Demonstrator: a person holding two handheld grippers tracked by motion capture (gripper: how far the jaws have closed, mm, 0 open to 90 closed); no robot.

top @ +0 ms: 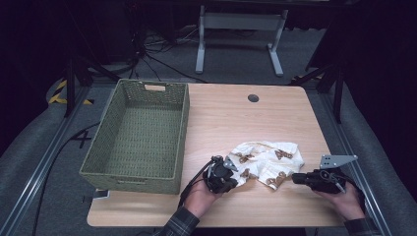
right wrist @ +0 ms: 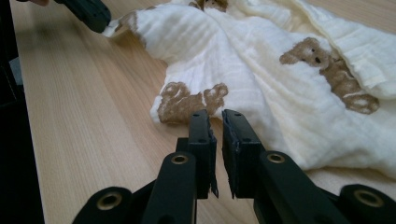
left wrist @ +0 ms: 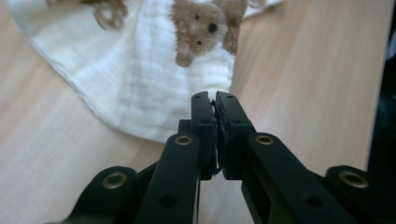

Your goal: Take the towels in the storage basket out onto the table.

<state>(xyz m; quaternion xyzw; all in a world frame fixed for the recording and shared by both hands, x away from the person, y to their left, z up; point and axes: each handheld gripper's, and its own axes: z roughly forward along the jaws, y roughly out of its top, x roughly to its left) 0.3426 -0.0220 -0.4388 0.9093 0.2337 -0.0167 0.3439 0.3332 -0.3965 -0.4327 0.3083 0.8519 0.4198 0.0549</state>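
One basket, one cloth, two grippers on the table.

The green basket (top: 135, 135) fills the table's (top: 275, 108) left edge; bare wood lies beyond. The left gripper (top: 232, 173) pinches the bear-print cloth's (top: 268, 157) left hem; the right gripper (top: 294, 178), nearly closed, holds nothing at its right edge.

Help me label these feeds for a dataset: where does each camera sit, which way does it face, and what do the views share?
High view: above the person's side, looking forward and down at the table, basket and cloth; both forearms and hands enter from below.
Left gripper view: rides the left gripper, looking along its black jaws, which pinch the cloth's edge.
Right gripper view: rides the right gripper, jaws slightly apart, facing the cloth; the left gripper is at top left.
All three share the bear-print cloth.
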